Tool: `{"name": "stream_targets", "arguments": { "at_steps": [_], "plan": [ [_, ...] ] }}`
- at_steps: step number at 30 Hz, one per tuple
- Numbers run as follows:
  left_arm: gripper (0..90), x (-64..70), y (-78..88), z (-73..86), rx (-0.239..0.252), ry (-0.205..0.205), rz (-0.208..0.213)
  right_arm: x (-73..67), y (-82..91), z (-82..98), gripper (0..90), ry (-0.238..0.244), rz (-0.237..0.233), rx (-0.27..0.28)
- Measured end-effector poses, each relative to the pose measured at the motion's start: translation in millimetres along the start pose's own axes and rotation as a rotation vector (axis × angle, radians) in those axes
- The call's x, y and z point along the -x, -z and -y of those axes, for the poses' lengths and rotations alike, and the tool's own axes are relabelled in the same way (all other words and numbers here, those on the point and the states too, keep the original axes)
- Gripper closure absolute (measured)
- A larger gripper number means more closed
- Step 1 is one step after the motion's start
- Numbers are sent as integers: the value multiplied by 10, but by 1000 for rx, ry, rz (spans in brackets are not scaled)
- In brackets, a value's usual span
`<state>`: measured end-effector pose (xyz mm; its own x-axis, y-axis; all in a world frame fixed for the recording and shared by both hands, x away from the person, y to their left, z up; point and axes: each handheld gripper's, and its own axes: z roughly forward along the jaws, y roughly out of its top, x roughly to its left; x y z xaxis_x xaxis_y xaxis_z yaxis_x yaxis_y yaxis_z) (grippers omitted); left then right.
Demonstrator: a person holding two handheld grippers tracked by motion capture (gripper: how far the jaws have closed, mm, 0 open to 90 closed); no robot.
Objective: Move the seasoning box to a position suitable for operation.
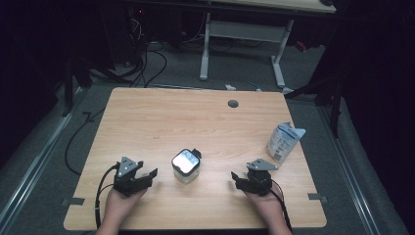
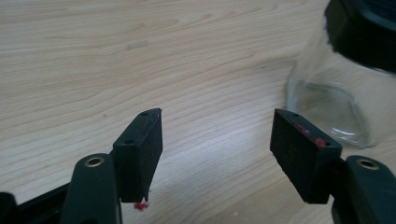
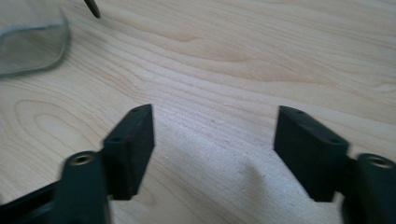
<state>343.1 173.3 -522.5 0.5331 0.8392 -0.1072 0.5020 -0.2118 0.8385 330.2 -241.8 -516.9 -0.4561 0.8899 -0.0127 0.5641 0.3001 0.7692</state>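
The right gripper (image 3: 215, 154) hovers low over the wooden table (image 3: 261, 60), its two black jaws spread wide with bare wood between them. At ten o'clock sits the glass jar (image 3: 28, 42), well apart.

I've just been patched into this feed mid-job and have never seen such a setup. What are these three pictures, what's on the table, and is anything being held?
No robot arm here: a person sits at the wooden table and holds a hand-held two-jaw tool in each hand. The high view looks down from above; the left gripper shows at its left, the right gripper at its right. The other two pictures come from cameras riding on each tool, looking along its own black jaws.

Between the grippers stands a clear glass jar with a dark rim; the left gripper view shows it close by at the right. A white and blue pouch stands near the table's right edge.

Both pairs of jaws stand wide open over bare wood. Nothing is held.
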Motion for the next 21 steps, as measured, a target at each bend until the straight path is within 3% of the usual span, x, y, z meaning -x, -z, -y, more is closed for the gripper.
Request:
{"name": "stream_targets", "arguments": {
  "at_steps": [3, 6, 9, 14, 17, 21],
  "plan": [
    [359, 32, -27, -7, -17, -5, 2, 30, 50, 9, 402, -9, -7, 33],
    [381, 72, -65, -6, -13, -7, 12, 101, 100, 43, 433, -44, -65, 63],
    [393, 94, -75, -4, -10, -30, 6, 127, 121, 47, 435, -39, -51, 67],
    [427, 68, -29, 15, 18, -13, 10, 130, 100, 45, 442, -47, -57, 64],
    [483, 62, 16, -20, -3, -25, 7, 108, 73, 45, 448, -34, -60, 60],
    [483, 68, 48, -46, 18, -22, 20, 72, 60, 47, 464, -12, -53, 57]
  ]
}}
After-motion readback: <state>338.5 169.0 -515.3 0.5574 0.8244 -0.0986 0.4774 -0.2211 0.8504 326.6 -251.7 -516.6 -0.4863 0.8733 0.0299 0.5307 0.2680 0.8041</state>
